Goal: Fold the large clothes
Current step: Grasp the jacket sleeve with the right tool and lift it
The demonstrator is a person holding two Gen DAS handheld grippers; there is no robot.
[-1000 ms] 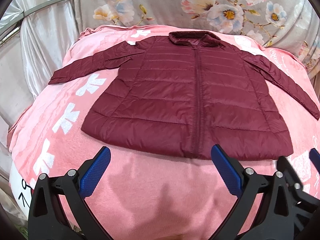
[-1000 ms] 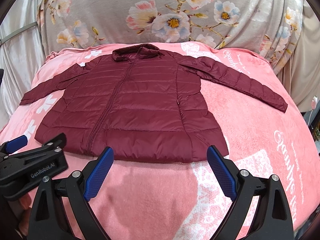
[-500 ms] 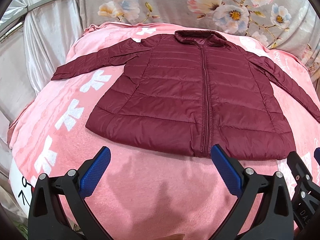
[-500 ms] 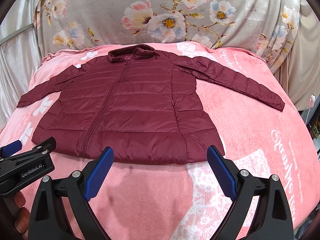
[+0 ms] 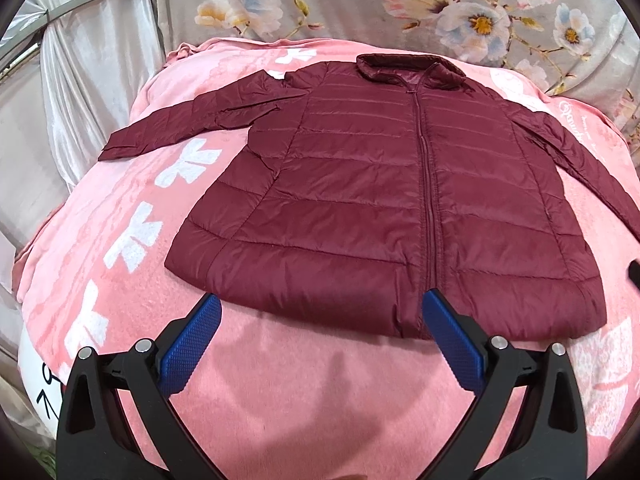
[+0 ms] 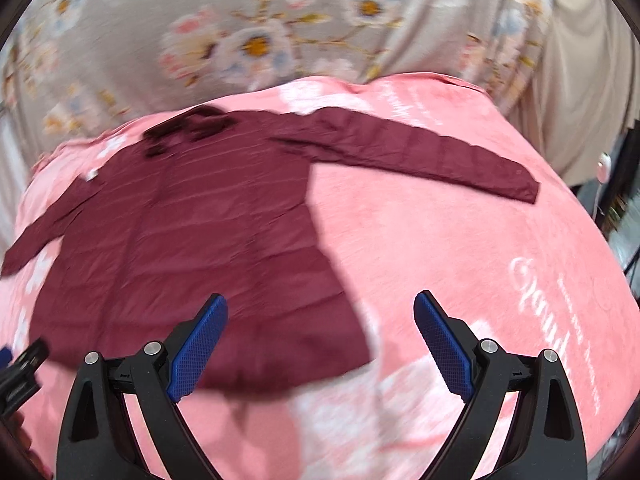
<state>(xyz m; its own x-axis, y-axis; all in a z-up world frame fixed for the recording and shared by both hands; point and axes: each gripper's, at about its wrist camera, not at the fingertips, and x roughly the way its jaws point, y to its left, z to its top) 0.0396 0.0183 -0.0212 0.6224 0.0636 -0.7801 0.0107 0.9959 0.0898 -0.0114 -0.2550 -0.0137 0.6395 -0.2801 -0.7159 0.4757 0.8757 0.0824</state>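
A dark red quilted jacket (image 5: 380, 200) lies flat and zipped on the pink blanket (image 5: 300, 392), collar at the far side, both sleeves spread out. My left gripper (image 5: 320, 336) is open and empty, just short of the hem near the zipper. In the right wrist view the jacket (image 6: 192, 248) is blurred, and its right sleeve (image 6: 420, 152) stretches to the right. My right gripper (image 6: 320, 336) is open and empty, over the hem's right corner. The left gripper's tip (image 6: 20, 364) shows at that view's left edge.
The pink blanket (image 6: 480, 260) with white prints covers a rounded bed. A grey floral cloth (image 5: 440, 12) hangs behind it. A pale curtain and a metal bar (image 5: 80, 4) stand at the left. Dark clutter (image 6: 624, 184) lies past the bed's right edge.
Both grippers have moved forward toward the hem. The right gripper has swung to the right, so the right sleeve now fills more of its view. Both stay open.
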